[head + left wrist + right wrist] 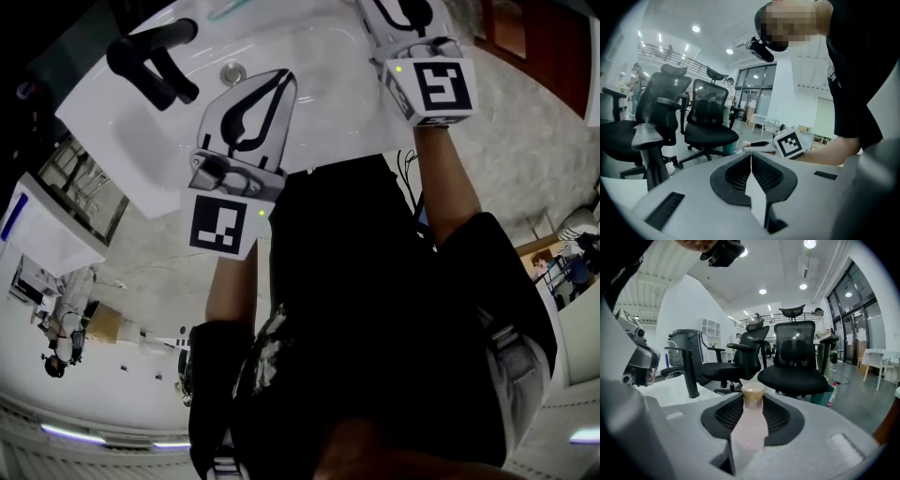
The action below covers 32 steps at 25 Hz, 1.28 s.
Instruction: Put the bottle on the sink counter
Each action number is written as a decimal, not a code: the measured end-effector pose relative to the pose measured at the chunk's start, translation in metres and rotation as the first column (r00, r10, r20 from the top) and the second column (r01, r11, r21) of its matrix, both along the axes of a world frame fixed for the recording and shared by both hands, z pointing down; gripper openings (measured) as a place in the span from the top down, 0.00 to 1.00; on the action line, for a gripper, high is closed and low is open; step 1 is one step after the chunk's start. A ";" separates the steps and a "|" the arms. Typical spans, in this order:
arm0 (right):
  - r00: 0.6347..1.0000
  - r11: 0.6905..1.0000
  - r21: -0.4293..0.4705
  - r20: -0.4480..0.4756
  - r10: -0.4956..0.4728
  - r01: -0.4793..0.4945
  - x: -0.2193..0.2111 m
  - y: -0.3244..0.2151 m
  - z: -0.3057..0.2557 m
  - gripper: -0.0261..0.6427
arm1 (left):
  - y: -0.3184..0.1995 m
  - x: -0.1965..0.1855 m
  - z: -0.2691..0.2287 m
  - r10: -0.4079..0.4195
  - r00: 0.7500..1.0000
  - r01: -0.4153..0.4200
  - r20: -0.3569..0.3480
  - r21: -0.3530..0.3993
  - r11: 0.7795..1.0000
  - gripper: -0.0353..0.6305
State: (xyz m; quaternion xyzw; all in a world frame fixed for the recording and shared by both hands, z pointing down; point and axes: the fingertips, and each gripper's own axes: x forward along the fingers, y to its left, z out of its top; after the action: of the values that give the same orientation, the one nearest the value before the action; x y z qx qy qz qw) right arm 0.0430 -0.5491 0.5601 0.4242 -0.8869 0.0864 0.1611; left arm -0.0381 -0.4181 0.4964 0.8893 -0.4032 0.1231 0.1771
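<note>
A pale pink bottle (750,425) with a tan cap (753,392) stands upright between the black ribbed pads (780,416) of my right gripper (410,13), which is shut on it. In the head view that gripper is over the white sink (319,52) at the top right, with its jaw tips cut off by the frame edge. My left gripper (272,89) hovers over the sink's near side. Its jaws meet with nothing between them, as the left gripper view (751,157) shows. The black faucet (150,61) rises at the sink's left, and the white counter (661,392) lies around its base.
The drain (232,72) sits mid-basin. Black office chairs (797,357) stand beyond the sink, and others (710,117) in the room behind. The person's dark-clothed torso (375,309) fills the lower head view. A white cabinet (47,234) is at the left.
</note>
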 end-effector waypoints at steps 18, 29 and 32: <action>0.999 0.999 0.029 -0.022 0.045 -0.045 0.003 0.002 0.014 0.66 | -0.002 -0.004 0.001 -0.026 1.000 0.026 -0.005 0.030 0.999 0.92; 0.993 0.971 0.227 0.103 0.056 -0.078 0.023 0.054 -0.112 0.97 | 0.038 -0.022 -0.047 -0.100 0.995 0.102 -0.023 0.138 0.985 0.92; 0.983 0.956 0.263 0.158 0.091 -0.131 0.023 0.104 -0.148 0.97 | 0.079 -0.036 -0.061 -0.101 0.995 0.103 -0.021 0.142 0.984 0.92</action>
State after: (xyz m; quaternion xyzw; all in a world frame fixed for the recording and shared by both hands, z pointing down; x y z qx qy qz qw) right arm 0.0664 -0.4451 0.4124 0.4841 -0.8744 0.0029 0.0316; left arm -0.0743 -0.3388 0.4359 0.8787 -0.4549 0.0786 0.1215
